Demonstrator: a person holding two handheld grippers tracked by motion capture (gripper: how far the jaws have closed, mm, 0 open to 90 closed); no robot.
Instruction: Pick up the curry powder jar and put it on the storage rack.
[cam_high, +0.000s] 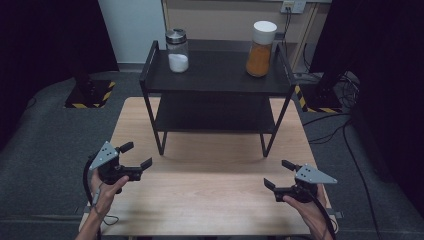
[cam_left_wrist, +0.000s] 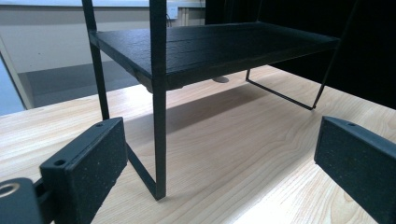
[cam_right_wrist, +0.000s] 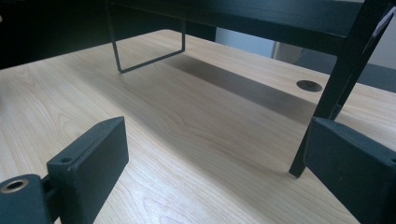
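A black two-tier rack (cam_high: 215, 80) stands at the back of the wooden table (cam_high: 210, 195). On its top shelf sit a glass jar of white powder (cam_high: 177, 51) with a metal lid at the left and a taller jar of orange powder (cam_high: 260, 49) with a white lid at the right. My left gripper (cam_high: 136, 155) is held near the table's front left, open and empty, jaws toward the rack's left front leg (cam_left_wrist: 159, 116). My right gripper (cam_high: 279, 174) is held at the front right, open and empty, near the rack's right front leg (cam_right_wrist: 334, 93).
Dark floor surrounds the table, with cables (cam_high: 345, 130) at the right and a stand base with yellow-black tape (cam_high: 90, 93) at the back left. A round hole (cam_right_wrist: 308, 86) sits in the tabletop under the rack. Bare wood (cam_high: 210, 175) lies between the grippers.
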